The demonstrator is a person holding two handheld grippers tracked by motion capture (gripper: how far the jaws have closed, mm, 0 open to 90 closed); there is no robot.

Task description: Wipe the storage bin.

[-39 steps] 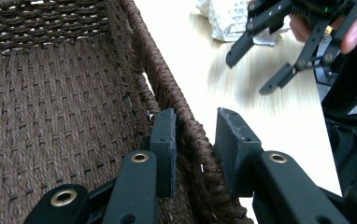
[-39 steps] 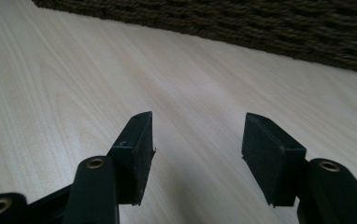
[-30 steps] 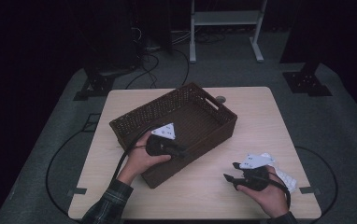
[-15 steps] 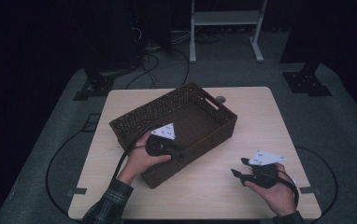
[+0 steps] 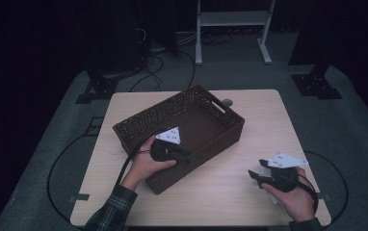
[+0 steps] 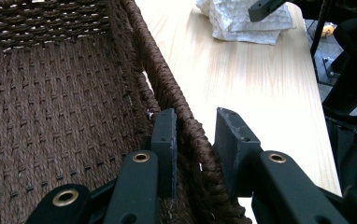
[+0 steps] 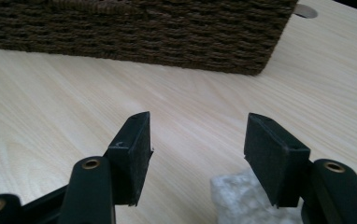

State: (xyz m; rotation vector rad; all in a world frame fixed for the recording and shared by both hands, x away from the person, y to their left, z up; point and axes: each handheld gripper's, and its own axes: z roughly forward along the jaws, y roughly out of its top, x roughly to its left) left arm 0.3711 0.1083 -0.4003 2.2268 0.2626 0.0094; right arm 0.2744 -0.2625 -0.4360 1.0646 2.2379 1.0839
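High view is running dim; surroundings are falling to near black, and only the desk (image 5: 249, 139) is catching soft overhead light. Both gripper views are showing brighter and sharp close up, with the far edges softening slightly.

Wooden table (image 5: 230, 187): wicker basket (image 5: 206, 120), white wad (image 6: 246, 21).

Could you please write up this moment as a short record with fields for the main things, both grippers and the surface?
surface: light wooden table
basket: dark brown woven basket, set at an angle on the table, nothing seen inside
left gripper: jaws astride the basket's near rim, one inside, one outside
right gripper: jaws open with nothing between them, pointing toward the basket's side
white item: crumpled white bubble wrap on the table by the right gripper
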